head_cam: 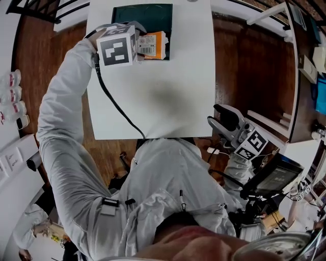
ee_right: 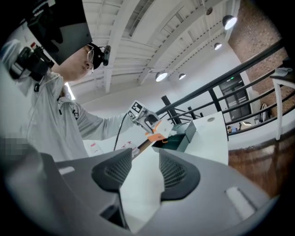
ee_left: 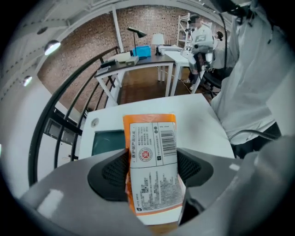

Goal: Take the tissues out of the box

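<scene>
A dark green box stands open at the far edge of the white table. My left gripper hovers over the box's right side, shut on an orange tissue pack with a white barcode label. In the left gripper view both pads press the pack from the sides, with the box below it. My right gripper hangs off the table's near right corner, open, with nothing between its pads. In the right gripper view it faces the distant box and pack.
A black cable runs from the left gripper across the table to the person. Wooden floor surrounds the table. A monitor and clutter sit at the lower right, small bottles on a shelf at the left. A railing stands behind the table.
</scene>
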Demonstrator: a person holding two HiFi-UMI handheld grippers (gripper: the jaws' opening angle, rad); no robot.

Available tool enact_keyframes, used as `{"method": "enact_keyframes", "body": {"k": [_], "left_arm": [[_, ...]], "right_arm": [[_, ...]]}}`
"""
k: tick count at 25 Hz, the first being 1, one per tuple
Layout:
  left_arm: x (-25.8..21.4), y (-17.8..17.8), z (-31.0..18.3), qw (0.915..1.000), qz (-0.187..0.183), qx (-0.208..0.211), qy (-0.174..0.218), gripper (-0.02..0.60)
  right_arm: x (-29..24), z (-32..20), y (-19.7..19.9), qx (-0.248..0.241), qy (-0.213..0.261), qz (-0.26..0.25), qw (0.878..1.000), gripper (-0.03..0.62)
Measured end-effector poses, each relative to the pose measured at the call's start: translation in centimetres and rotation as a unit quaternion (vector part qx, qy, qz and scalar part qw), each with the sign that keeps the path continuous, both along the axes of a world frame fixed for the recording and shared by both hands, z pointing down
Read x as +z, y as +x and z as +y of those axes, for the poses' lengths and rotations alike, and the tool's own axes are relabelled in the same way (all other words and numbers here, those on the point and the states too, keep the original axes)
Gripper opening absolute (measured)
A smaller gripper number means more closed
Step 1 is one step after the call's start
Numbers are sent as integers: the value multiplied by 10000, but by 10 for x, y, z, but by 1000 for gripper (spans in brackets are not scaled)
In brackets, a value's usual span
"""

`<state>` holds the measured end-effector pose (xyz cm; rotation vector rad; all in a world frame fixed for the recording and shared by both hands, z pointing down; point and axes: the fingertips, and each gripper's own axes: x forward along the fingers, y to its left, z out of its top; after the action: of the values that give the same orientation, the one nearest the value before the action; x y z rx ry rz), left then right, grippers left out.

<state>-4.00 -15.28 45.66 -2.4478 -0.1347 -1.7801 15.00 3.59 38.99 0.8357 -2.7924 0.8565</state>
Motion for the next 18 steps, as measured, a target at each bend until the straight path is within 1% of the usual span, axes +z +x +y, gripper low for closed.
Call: {"method": "enact_keyframes", "body": {"k": [2, 4, 6, 7, 9, 13, 18], "left_arm": [[-40, -1, 22, 9997, 142, 137, 174, 325], [-68, -1, 48, 9992, 176, 233, 281, 327], [-77, -1, 72, 9993, 171, 215, 266, 327], [-74, -1, 83, 9994, 164, 175, 232, 327], [-55, 0, 100, 9998, 158, 70, 123, 328], [16, 4, 126, 9992, 74, -187, -339, 328], [88, 14, 129, 9974, 33, -326, -648, 333]], "right_arm": [[-4, -1, -1, 10, 37, -101, 9999, 189], [-5, 0, -1, -17, 73, -163, 9998, 189], [-7, -1, -3, -63, 97, -199, 9997, 189], [-8, -1, -4, -91, 107, -211, 9997, 189], [-10, -1, -7, -147, 114, -217, 9996, 189], [-11, 2, -11, -224, 95, -186, 9995, 189], [-10, 11, -18, -372, 78, -142, 9992, 189]]}}
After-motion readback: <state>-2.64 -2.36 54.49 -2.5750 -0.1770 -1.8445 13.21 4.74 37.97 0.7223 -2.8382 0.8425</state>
